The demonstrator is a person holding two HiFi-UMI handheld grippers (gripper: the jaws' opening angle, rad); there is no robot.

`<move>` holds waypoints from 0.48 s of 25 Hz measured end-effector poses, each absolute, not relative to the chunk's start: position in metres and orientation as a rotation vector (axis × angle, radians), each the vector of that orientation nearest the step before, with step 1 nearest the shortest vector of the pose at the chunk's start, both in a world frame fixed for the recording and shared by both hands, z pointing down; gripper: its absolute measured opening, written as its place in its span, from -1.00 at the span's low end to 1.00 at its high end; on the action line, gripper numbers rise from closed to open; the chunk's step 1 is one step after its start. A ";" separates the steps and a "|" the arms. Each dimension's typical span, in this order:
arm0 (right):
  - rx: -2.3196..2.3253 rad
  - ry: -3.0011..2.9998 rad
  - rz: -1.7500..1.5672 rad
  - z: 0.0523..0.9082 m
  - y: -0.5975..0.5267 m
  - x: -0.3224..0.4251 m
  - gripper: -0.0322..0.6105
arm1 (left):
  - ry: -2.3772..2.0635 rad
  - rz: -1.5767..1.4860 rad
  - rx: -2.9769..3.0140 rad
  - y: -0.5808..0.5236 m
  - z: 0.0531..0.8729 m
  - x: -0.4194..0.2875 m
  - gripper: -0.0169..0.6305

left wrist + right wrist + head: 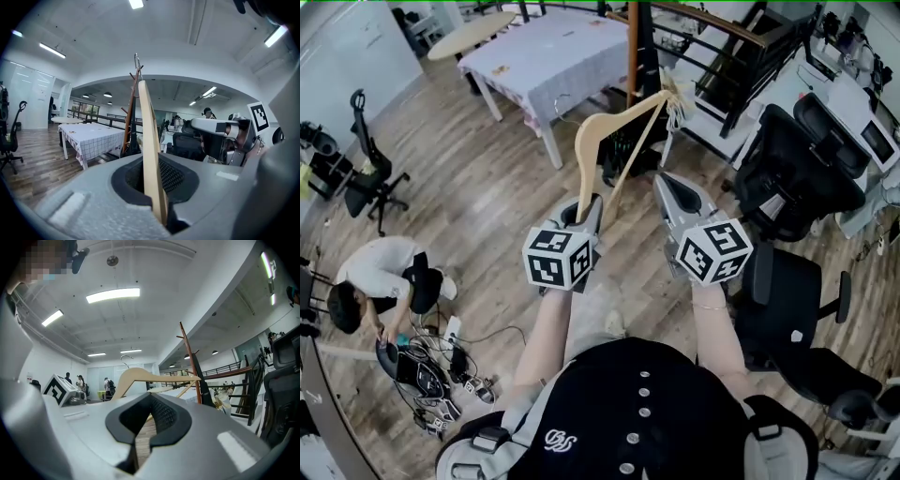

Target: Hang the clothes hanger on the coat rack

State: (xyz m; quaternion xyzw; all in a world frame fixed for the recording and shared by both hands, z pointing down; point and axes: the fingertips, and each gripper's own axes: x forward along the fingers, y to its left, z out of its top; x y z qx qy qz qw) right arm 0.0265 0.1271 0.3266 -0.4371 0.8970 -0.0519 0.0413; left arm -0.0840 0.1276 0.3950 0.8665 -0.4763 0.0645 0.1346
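The clothes hanger (584, 159) is up in the air in front of the person, not yet on the coat rack (631, 47). The left hand-held gripper (584, 211) is clenched on the lower end of one wooden arm. In the left gripper view, this arm (147, 140) stands between the jaws and rises almost upright. Its metal hook appears in line with the top of the rack (130, 117) (I cannot tell if they touch). The right hand-held gripper (664, 180) is just beside the hanger's slanted bar. Its jaws meet at the tips with nothing between them, and its own view shows the hanger (136, 376) further ahead. Behind the rack stands a table (553, 47) with a checked cloth. Black office chairs (797, 169) are at the right, and a person (380, 272) crouches on the wooden floor (478, 187) at the left.
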 end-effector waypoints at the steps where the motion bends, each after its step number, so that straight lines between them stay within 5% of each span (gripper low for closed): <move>1: -1.344 2.741 -0.155 0.326 0.115 0.024 -0.90 | -1.377 0.188 2.515 0.115 0.394 -0.087 -0.90; 12: -1.391 2.705 -0.152 0.329 0.039 0.003 -0.90 | -1.354 0.187 2.563 0.035 0.389 -0.111 -0.90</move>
